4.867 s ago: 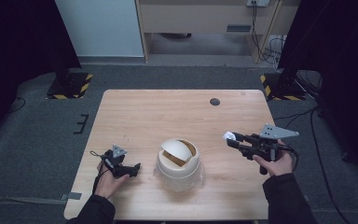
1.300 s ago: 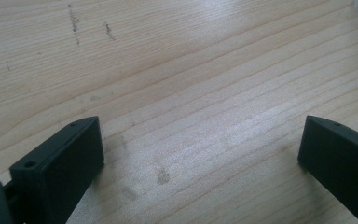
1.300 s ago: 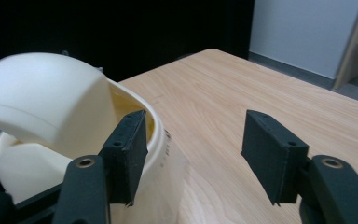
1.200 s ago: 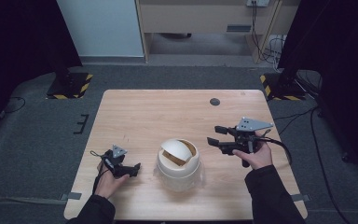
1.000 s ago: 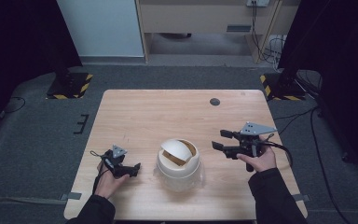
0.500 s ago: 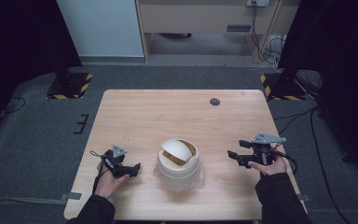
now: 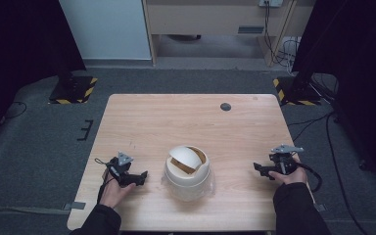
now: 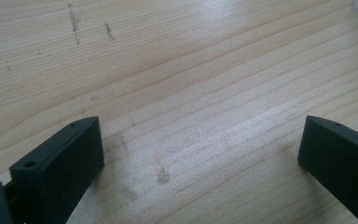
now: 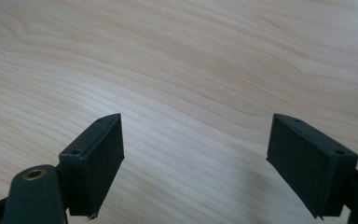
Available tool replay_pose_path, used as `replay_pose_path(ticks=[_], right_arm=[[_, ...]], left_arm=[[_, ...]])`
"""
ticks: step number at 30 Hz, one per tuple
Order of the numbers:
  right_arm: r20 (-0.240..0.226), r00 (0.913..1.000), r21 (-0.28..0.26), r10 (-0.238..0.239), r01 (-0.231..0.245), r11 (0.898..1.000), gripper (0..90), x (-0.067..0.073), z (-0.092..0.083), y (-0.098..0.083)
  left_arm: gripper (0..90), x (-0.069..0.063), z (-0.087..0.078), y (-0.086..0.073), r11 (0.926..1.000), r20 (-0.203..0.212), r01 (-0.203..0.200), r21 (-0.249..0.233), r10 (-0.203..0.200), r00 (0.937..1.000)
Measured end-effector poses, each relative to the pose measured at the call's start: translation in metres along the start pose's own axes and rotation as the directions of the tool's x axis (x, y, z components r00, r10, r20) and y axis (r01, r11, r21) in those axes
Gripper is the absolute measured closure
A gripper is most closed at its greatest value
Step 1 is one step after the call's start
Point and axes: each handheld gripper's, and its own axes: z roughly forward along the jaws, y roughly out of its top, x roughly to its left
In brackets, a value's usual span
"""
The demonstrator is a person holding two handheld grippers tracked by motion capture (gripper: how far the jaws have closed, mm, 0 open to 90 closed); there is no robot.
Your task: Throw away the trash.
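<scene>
My light wooden tabletop (image 7: 152, 122) stands on grey carpet (image 7: 29, 156). Black curtains (image 7: 19, 44) darken the frame's upper corners. At top centre are a white panel (image 7: 105, 27) and a wooden cabinet (image 7: 215, 17). Yellow-and-black striped stand feet (image 7: 73, 90) flank the far edge.

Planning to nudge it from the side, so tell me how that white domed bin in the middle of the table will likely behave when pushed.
The bin looks like thin plastic, so probably light and apt to slide on the smooth wooden table. Its base looks wide, so tipping seems unlikely. The swing lid sits tilted open and may rock when bumped.
</scene>
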Motion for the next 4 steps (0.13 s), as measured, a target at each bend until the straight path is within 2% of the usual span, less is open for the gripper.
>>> replay_pose_path(ticks=[4], right_arm=[[0.010, 0.9999, 0.020, -0.002, 0.002, 1.000, 17.8, -0.0020, 0.0015, -0.0027]], left_arm=[[0.0, 0.0000, 0.0000, 0.0000, 1.0000, 0.000, 0.000, 0.000, 0.000, 1.0000]])
